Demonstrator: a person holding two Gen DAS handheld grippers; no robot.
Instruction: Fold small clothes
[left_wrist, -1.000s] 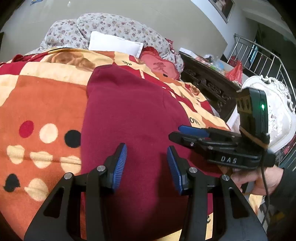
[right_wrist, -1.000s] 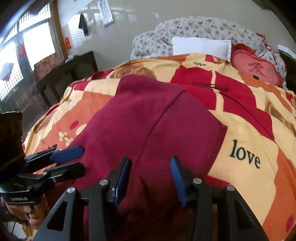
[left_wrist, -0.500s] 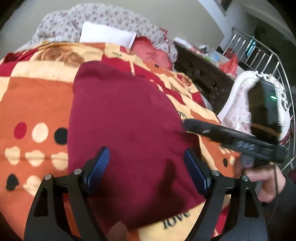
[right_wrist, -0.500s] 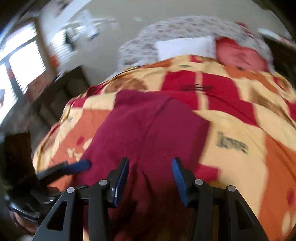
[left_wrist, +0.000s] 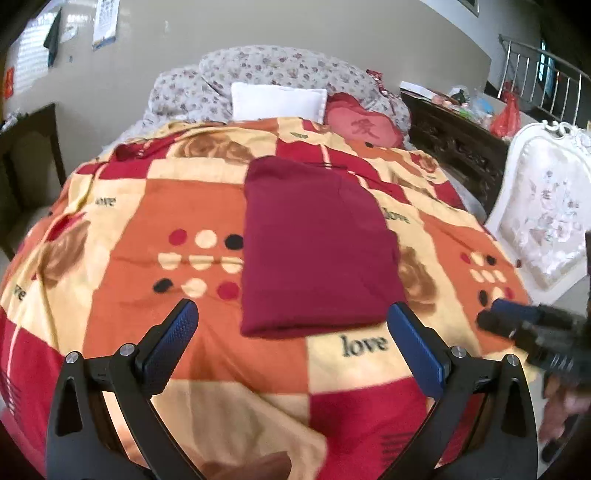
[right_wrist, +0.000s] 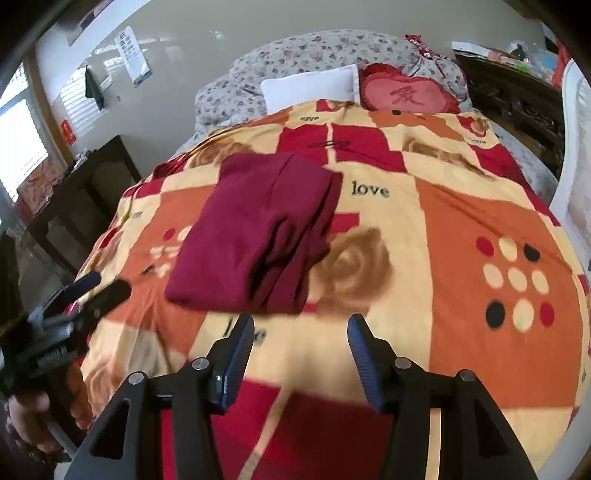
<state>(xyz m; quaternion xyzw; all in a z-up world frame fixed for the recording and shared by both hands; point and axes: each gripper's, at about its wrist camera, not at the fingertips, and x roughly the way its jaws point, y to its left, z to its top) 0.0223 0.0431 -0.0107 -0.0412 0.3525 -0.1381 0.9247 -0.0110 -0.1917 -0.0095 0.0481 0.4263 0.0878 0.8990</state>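
Note:
A dark red garment (left_wrist: 314, 251) lies folded into a rectangle on the patterned bedspread (left_wrist: 155, 206); in the right wrist view the garment (right_wrist: 255, 236) shows its layered folds along its right side. My left gripper (left_wrist: 291, 325) hangs above the bedspread just short of the garment's near edge, its jaws opening wide with nothing between them. My right gripper (right_wrist: 301, 332) is also pulled back from the garment, jaws opening, nothing held. Each gripper appears at the edge of the other's view, the right gripper (left_wrist: 532, 325) and the left gripper (right_wrist: 88, 291), both blurred.
A white pillow (left_wrist: 279, 101), a red heart cushion (left_wrist: 362, 123) and a floral quilt (left_wrist: 280, 70) lie at the head of the bed. A dark carved cabinet (left_wrist: 454, 144) and a white chair (left_wrist: 543, 206) stand on the right, a dark table (right_wrist: 85, 192) on the left.
Both grippers have let go of the garment, drawn back and risen. The left jaws have spread wide, the right a little. The garment now lies flat and folded.

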